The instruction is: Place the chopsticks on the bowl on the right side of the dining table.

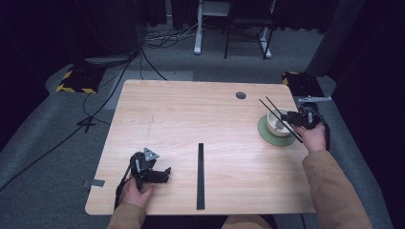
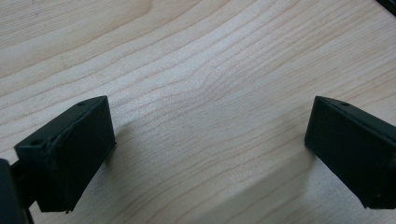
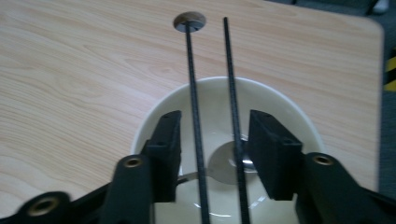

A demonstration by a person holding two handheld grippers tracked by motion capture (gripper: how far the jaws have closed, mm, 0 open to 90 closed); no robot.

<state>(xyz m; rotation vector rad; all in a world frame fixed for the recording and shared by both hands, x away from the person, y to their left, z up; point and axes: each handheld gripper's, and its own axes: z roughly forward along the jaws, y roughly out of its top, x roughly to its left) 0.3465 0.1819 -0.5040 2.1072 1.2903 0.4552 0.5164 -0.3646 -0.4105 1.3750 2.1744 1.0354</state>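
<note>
The right gripper (image 3: 215,144) hangs over the bowl (image 3: 280,105) at the table's (image 1: 191,109) right edge, its jaws parted to a middling width; two thin black chopsticks (image 3: 194,93) run between them and lie across the bowl's rim. The jaws stand clear of the left stick, while the right stick runs so close to its pad that I cannot tell whether they touch. The sticks are slender, dark and finely ribbed along their length, pointing toward the round cable hole (image 3: 189,21) in the tabletop. The bowl is cream-white, smooth and glazed, and sits on a round dull-green mat (image 1: 272,138). The left gripper (image 2: 210,144) rests low at the near-left part of the table, jaws spread wide with bare wood between them, holding nothing. A flat black strip (image 1: 200,176) lies lengthwise on the pale, grained wood near the middle front. No brand, label or legible writing appears on any item.
</note>
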